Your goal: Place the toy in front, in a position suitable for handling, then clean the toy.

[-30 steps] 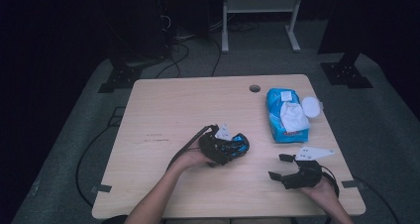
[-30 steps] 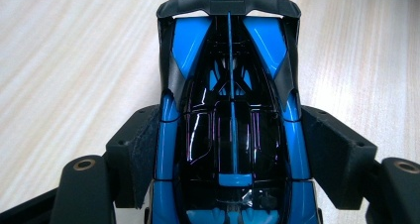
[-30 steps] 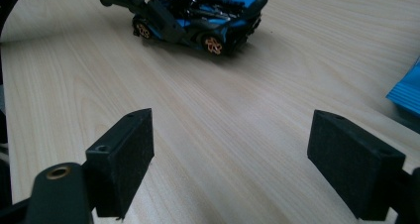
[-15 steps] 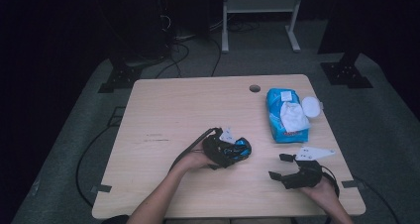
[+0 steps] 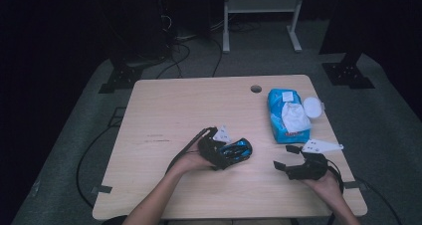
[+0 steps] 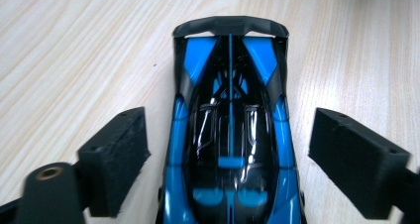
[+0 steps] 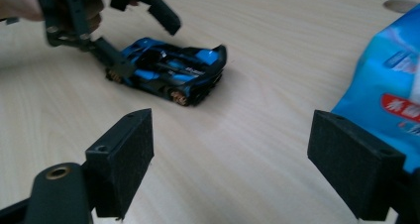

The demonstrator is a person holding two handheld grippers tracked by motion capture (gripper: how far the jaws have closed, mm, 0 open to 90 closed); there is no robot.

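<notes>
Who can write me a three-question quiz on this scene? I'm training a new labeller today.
1. True or false: the left gripper has its jaws closed tight on the toy car.
2. Multiple choice: the wipes pack lies (A) at the table's left edge, (B) on the floor, (C) on the right side of the table, beyond the right gripper.
3. Fill in: the right gripper's jaws hold ______.

Key
1. False: the jaws stand open on either side of the car, with gaps showing in the left gripper view.
2. C.
3. Nothing: they are open over bare table.
</notes>
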